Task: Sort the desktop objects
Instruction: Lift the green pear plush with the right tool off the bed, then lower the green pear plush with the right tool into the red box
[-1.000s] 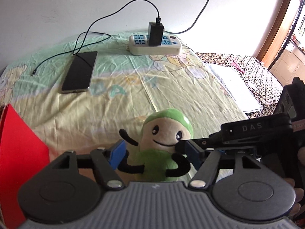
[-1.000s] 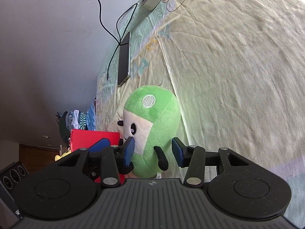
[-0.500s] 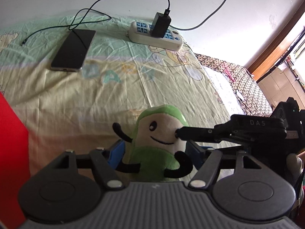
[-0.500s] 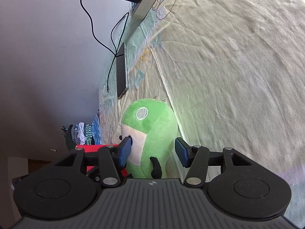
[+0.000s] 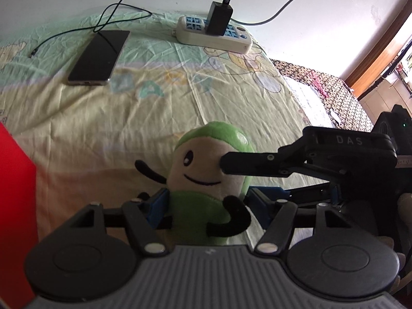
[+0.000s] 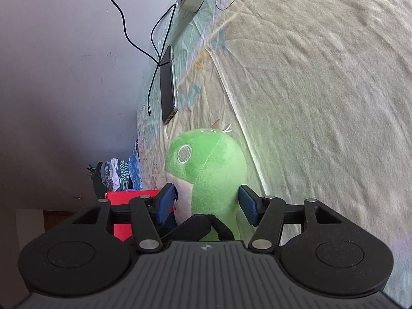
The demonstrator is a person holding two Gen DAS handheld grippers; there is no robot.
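A green plush toy [image 5: 198, 164] with a cream smiling face and black arms stands upright between the blue pads of my left gripper [image 5: 207, 203], which is shut on its body. My right gripper [image 6: 206, 200] comes in from the right and is open around the toy's head [image 6: 213, 164]. One of its black fingers [image 5: 257, 161] lies against the toy's face and the other passes behind the head. The toy's lower body is hidden behind the gripper housings.
A red box [image 5: 15, 193] stands at the left edge. On the cartoon-print sheet [image 5: 103, 128] lie a dark phone [image 5: 99, 56], a loose black cable [image 5: 64, 33] and a white power strip [image 5: 213, 36] holding a black charger [image 5: 219, 18]. Patterned fabric [image 5: 334, 90] lies to the right.
The right gripper has slid further over the toy's head, its finger now on the face. The left gripper keeps its hold on the toy and has tilted a little.
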